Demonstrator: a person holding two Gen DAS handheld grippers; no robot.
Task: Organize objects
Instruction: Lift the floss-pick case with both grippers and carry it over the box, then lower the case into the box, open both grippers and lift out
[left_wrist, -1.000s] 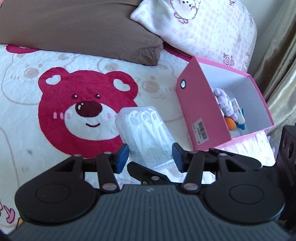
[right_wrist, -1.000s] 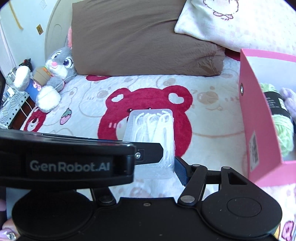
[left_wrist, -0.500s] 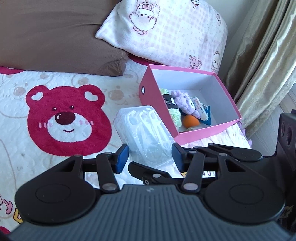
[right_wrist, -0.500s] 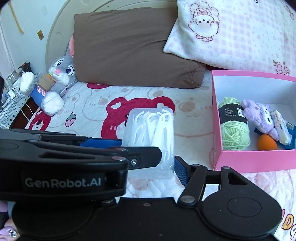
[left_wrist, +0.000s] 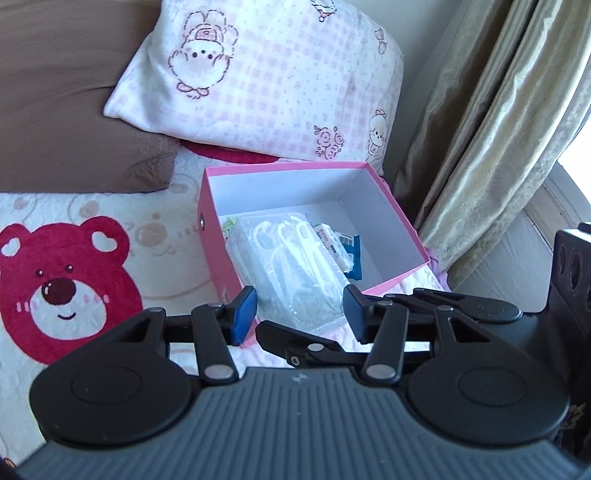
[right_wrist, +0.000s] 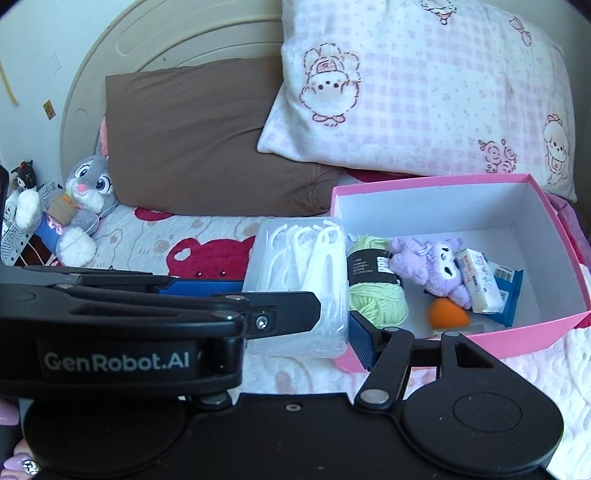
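Observation:
A clear plastic case of white floss picks (left_wrist: 291, 266) (right_wrist: 303, 273) hangs off the bed, with both grippers shut on its near end. My left gripper (left_wrist: 299, 314) presses its blue pads on the case's two sides. My right gripper (right_wrist: 306, 336) holds it from the other side; only the right blue pad (right_wrist: 360, 343) shows, the rest sits behind the left gripper's arm (right_wrist: 147, 314). The case hovers at the left wall of the open pink box (left_wrist: 280, 168) (right_wrist: 424, 181), which holds green yarn (right_wrist: 373, 291), a purple plush (right_wrist: 432, 266), an orange ball (right_wrist: 447, 314) and packets (right_wrist: 480, 280).
The box stands on a bedspread with a red bear (left_wrist: 62, 288). A brown pillow (right_wrist: 192, 140) and a pink checked pillow (right_wrist: 424, 85) lie behind it. A grey rabbit plush (right_wrist: 81, 195) sits far left. A beige curtain (left_wrist: 480, 129) hangs right of the box.
Both grippers have risen and carried the floss case rightwards, from over the red bear to the pink box's left wall. The box's inside has come into fuller view. The jaws have not changed.

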